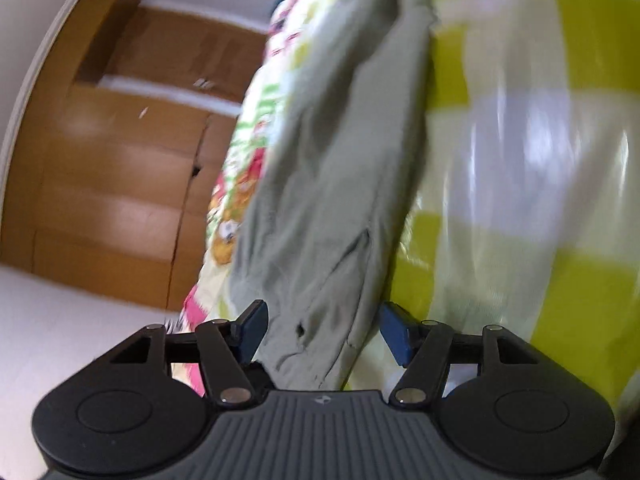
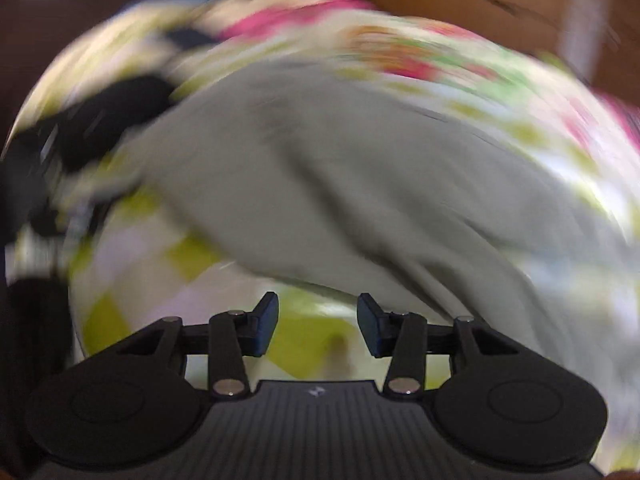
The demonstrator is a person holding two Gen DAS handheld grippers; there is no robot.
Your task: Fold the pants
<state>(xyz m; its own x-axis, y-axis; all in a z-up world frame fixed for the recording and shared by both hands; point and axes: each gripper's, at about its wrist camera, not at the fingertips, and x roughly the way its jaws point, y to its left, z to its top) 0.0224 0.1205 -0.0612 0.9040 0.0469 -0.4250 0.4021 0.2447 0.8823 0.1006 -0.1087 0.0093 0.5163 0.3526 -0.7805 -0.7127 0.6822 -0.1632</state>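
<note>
Pants: the grey-green pants (image 1: 332, 184) are lying stretched out on a bed, on a bedspread (image 1: 532, 160) checked in yellow-green and white with a bright printed border.
Long axis: in the left wrist view the cloth is running straight away from the fingers, from between them toward the far end of the bed; in the right wrist view it is lying crosswise, ahead of the fingers and sloping down to the right.
Nearer hand: the left gripper (image 1: 320, 330) is sitting right over the near end of the pants, so it looks the closer one for the next pick-up; the right gripper (image 2: 318, 326) is hanging over bare bedspread, just short of the cloth's edge.
Left fingers: standing wide apart, released; the cloth is passing between them but the pads are not pressing on it.
Right fingers: parted about halfway, holding nothing, touching nothing.
Blur: the right view is smearing badly, so fine folds are not readable.
Surroundings: wooden cupboards (image 1: 120, 152) are standing beside the bed.
</note>
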